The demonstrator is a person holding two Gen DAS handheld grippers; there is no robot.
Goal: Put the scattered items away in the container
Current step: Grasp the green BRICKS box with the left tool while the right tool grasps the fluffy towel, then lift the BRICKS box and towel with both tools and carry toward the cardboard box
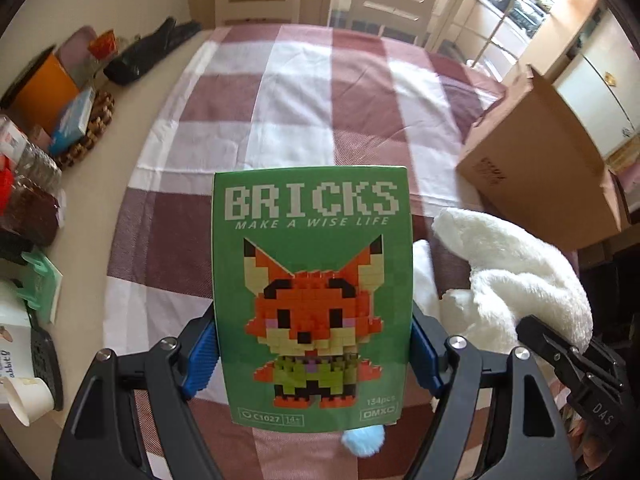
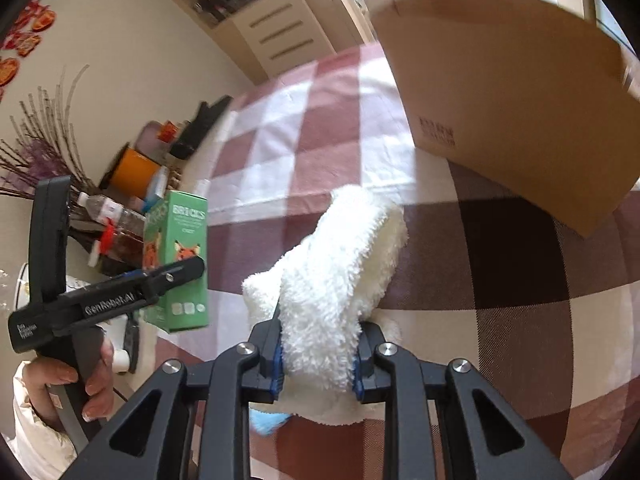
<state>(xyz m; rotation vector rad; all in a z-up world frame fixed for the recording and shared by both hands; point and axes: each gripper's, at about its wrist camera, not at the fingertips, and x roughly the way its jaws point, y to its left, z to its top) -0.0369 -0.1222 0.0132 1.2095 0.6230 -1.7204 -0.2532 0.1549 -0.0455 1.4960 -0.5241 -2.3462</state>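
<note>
Mid-carry: left tool (image 1: 314,354) clamped on the green bricks box (image 1: 312,300), right tool (image 2: 318,368) on the white plush (image 2: 340,272); next, over to the cardboard box (image 2: 500,92) at far right.

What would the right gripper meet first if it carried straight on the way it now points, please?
Probably the checked tablecloth just short of the cardboard box. The right gripper, shut on the white plush toy, points down and forward toward the box; depth is unclear, so the toy's tip might reach the box wall first.
</note>
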